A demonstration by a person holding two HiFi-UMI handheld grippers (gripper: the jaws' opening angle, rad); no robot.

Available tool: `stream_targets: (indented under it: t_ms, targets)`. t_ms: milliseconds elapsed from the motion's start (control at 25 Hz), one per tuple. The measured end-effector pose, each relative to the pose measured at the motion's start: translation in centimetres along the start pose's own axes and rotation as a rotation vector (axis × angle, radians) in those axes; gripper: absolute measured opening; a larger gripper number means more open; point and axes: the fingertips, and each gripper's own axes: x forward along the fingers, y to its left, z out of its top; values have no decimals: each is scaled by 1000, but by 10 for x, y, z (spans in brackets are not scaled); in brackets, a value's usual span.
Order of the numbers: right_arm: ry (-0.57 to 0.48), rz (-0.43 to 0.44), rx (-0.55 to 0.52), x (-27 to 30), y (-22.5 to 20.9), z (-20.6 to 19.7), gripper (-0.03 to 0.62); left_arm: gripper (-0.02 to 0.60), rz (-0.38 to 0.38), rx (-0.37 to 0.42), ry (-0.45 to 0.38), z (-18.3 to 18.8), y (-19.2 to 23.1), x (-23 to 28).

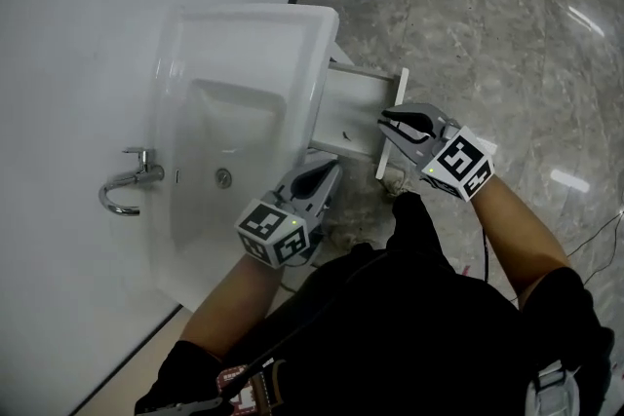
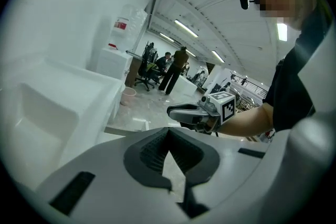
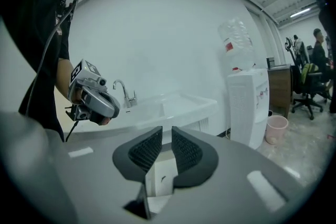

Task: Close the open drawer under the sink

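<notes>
Clamped narrowly by the right gripper [image 3: 161, 132] on the white drawer front [image 1: 401, 88], with the drawer [image 1: 353, 107] standing open under the sink [image 1: 249, 39]. Pinched together on nothing at the left gripper [image 2: 168, 131], just beside the sink's rim. Beyond, unreadable red label [image 3: 229, 48] on the water bottle [image 3: 237, 33].

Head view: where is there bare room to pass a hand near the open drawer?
Bare: the marble floor beyond the drawer front, and the sink basin beside the faucet. Crowded: the strip by the sink's front edge, where the left gripper and the right gripper, at the drawer front, sit close.
</notes>
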Motion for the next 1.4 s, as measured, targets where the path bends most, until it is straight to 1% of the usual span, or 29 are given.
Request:
stream_targets:
  t_ms: [200, 400, 560, 680, 800, 1040, 1200, 1400]
  targets:
    - [44, -21, 8, -17, -27, -58, 52, -8, -37, 24, 86, -27, -7, 51]
    - [117, -25, 0, -21, -46, -120, 89, -8, -96, 41, 153, -55, -22, 92]
    - [189, -14, -21, -13, -53, -169, 120, -8, -128, 70, 185, -72, -29, 115]
    - [249, 17, -44, 2, -55, -203, 153, -8, -138, 62, 199, -82, -27, 128]
    - [305, 32, -67, 19, -59, -234, 172, -8, -142, 60, 210, -92, -22, 137]
    - [366, 52, -62, 46, -66, -279, 173, -8, -152, 84, 233, -112, -21, 148]
    - [403, 59, -80, 60, -66, -299, 173, -8, -153, 71, 232, -117, -18, 149]
    - [425, 62, -76, 72, -69, -312, 172, -8, -117, 43, 253, -119, -10, 153]
